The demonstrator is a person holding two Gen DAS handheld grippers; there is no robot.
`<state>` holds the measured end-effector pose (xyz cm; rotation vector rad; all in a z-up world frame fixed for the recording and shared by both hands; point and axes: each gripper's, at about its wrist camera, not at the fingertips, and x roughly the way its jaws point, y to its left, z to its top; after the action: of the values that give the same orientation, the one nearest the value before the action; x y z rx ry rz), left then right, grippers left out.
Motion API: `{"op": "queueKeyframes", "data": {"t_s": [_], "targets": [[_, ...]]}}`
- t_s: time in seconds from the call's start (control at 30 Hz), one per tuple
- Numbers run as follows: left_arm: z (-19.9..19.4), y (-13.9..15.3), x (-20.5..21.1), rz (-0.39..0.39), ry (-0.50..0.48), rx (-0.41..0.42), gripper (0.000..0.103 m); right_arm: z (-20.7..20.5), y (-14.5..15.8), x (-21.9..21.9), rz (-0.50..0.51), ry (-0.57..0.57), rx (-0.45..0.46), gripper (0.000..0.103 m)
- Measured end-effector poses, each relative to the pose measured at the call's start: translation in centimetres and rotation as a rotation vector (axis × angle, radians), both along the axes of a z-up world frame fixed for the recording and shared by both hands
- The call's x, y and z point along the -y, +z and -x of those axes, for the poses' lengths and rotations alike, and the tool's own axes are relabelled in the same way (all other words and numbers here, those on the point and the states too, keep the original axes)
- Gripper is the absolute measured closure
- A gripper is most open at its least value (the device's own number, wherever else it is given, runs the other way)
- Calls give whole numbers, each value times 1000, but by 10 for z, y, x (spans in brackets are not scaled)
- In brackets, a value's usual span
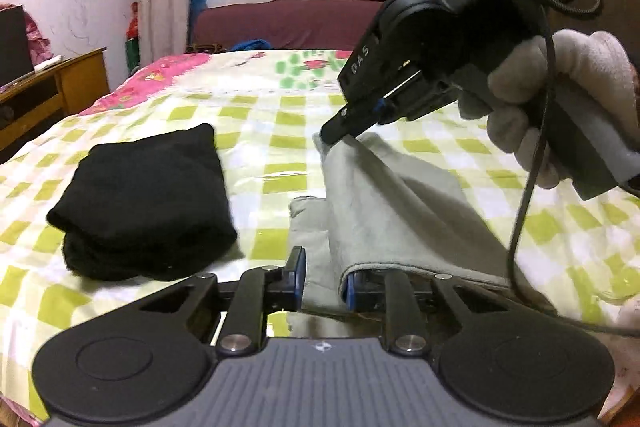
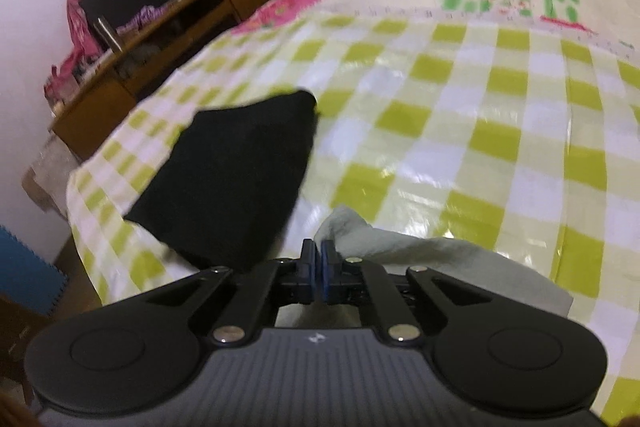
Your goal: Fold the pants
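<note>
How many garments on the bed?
2. Folded black garment lies on the checkered bedspread, left. Grey pants lie to its right, a corner pinched by the right gripper, an edge draped over the open left gripper. Others may be hidden.

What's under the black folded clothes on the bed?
The black folded pants lie on the green-and-white checkered sheet, which shows all around them. Anything tucked directly beneath is covered. The grey pants lie beside them, apart.
</note>
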<state>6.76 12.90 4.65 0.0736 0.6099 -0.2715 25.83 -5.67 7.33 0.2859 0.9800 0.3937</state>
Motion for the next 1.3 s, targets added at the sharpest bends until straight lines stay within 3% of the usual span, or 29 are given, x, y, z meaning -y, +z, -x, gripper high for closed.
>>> {"op": "queueKeyframes", "data": {"t_s": [0.13, 0.23, 0.3, 0.4, 0.5, 0.6, 0.73, 0.93, 1.0, 1.13, 1.2, 1.23, 1.3], "targets": [[-10, -26, -11, 4, 52, -79, 64, -17, -27, -18, 19, -1, -38, 93], [-16, -37, -19, 0, 82, -95, 58, -25, -65, -33, 124, 2, -68, 96], [-14, -36, -24, 0, 97, -96, 48, -23, -82, -32, 140, 1, -79, 97], [-14, -34, -35, 3, 108, -88, 40, -13, -72, -15, 91, -28, -43, 93], [-3, -29, -41, -61, 108, -70, 34, 6, -46, 10, 64, -61, 40, 92], [4, -32, -42, -149, 81, -62, 27, 39, -26, 44, 32, -115, 96, 72], [15, -30, -42, -221, 62, -61, 27, 83, -33, 89, 7, -196, 45, 69], [5, -31, -33, -282, 51, -90, 26, 118, -77, 122, -223, -292, -132, 67], [5, -29, -31, -314, 36, -95, 26, 116, -91, 119, -296, -299, -167, 66], [15, -19, -34, -370, 25, -85, 25, 112, -108, 106, -441, -292, -187, 55], [19, -14, -37, -380, 41, -81, 25, 106, -115, 97, -460, -266, -185, 57], [22, -10, -37, -380, 51, -72, 25, 103, -119, 94, -470, -270, -182, 74], [26, -1, -35, -383, 59, -43, 25, 97, -123, 94, -486, -293, -204, 91]]}}
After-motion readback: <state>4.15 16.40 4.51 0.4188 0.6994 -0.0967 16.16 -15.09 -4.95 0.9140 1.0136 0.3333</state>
